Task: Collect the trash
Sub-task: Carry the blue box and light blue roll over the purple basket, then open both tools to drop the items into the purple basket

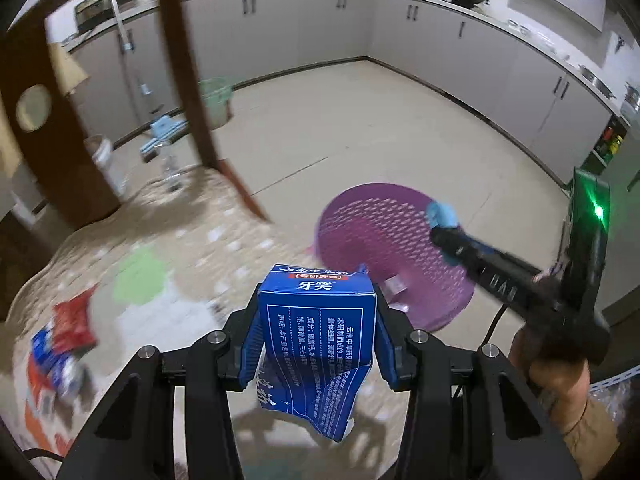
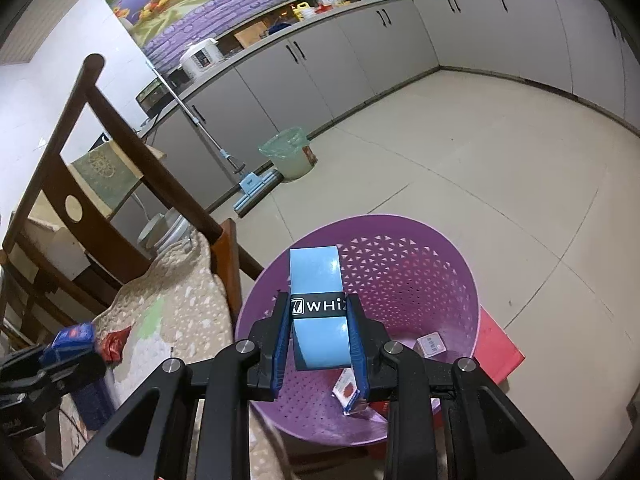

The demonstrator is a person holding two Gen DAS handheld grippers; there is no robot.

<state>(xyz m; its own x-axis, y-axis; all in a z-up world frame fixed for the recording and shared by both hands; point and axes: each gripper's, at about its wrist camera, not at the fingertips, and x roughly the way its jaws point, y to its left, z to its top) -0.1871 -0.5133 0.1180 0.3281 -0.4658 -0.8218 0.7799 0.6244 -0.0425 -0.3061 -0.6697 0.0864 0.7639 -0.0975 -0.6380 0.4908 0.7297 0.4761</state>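
Observation:
My left gripper (image 1: 316, 320) is shut on a crumpled blue toothpaste box (image 1: 316, 336) above the cloth-covered table (image 1: 168, 240). That box (image 2: 74, 338) also shows at the left of the right wrist view, with the left gripper (image 2: 44, 368) around it. My right gripper (image 2: 320, 336) is shut on a light blue roll with a black band (image 2: 318, 292), held over the open purple perforated basket (image 2: 440, 280). In the left wrist view the right gripper (image 1: 444, 220) reaches over the basket (image 1: 360, 232). Small wrappers (image 2: 348, 390) lie in the basket's bottom.
Red and blue packets (image 1: 68, 328) lie on the table's left part. A dark wooden chair (image 2: 100, 184) stands behind the table. A red stool (image 2: 496, 348) sits under the basket. A green-lined bin (image 2: 288, 152) and a mop (image 2: 252, 188) stand by the grey cabinets (image 2: 360, 52).

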